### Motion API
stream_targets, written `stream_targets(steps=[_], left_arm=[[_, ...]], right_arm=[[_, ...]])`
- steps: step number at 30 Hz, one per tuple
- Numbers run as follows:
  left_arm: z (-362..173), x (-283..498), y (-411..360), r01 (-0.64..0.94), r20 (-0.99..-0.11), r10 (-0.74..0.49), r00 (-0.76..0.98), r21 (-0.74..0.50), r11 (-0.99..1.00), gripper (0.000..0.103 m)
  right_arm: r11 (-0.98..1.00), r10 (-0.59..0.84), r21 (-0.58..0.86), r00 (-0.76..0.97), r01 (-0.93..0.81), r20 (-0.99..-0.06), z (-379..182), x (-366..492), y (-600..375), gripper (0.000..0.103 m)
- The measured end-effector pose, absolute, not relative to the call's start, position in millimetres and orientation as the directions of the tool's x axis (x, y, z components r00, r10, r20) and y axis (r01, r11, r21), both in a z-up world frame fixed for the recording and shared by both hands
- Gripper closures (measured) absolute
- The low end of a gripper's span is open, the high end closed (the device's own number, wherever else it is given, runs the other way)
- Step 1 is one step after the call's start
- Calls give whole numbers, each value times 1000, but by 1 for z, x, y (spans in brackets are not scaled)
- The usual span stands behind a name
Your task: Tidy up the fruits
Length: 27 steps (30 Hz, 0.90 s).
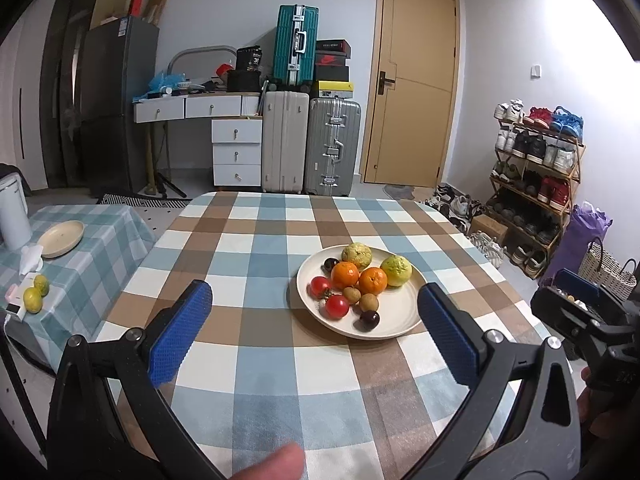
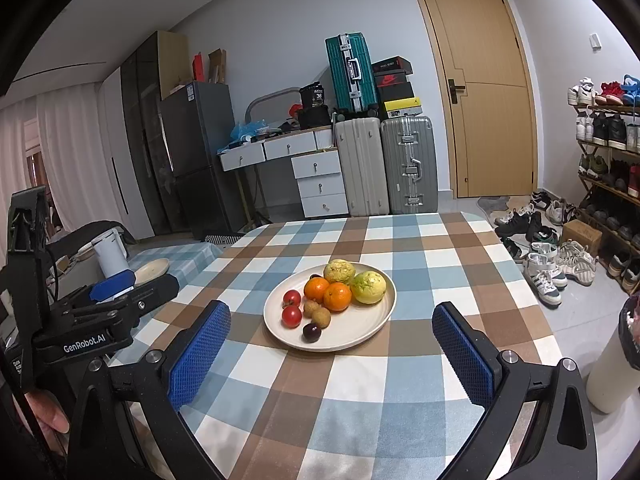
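A cream plate (image 1: 400, 320) (image 2: 360, 332) sits on the checked table and holds two oranges (image 1: 345, 274) (image 2: 337, 296), two yellow-green guavas (image 1: 396, 270) (image 2: 369, 287), two red tomatoes (image 1: 337, 306) (image 2: 291, 315), small brown longans (image 1: 368, 302) (image 2: 321, 316) and dark plums (image 1: 369, 318) (image 2: 311, 332). My left gripper (image 1: 316, 312) hovers open just short of the plate, nothing between its blue pads. My right gripper (image 2: 332, 332) is open too, the plate lying beyond its fingers. Each gripper shows at the edge of the other's view.
A lower side table (image 1: 92, 264) at the left carries an empty cream plate (image 1: 62, 238) (image 2: 152, 269), a white kettle (image 1: 14, 212) (image 2: 110, 256) and two yellow-green fruits (image 1: 36, 294). Suitcases (image 1: 308, 148), drawers, a fridge and a shoe rack (image 1: 536, 184) line the room behind.
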State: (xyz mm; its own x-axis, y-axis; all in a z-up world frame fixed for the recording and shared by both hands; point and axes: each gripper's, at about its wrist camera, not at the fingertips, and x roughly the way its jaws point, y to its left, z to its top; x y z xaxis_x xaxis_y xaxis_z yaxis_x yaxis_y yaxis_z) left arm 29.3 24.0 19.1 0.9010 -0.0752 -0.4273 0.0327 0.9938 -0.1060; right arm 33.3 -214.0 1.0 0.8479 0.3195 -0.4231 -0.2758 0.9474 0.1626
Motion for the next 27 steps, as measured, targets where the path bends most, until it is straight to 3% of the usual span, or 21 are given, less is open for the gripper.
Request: stream_targets(steps=[27], left_arm=[[21, 27, 15, 79, -414, -105, 904, -79, 994, 0]], right_arm=[[947, 321, 166, 845, -276, -427, 1, 34, -213, 0]])
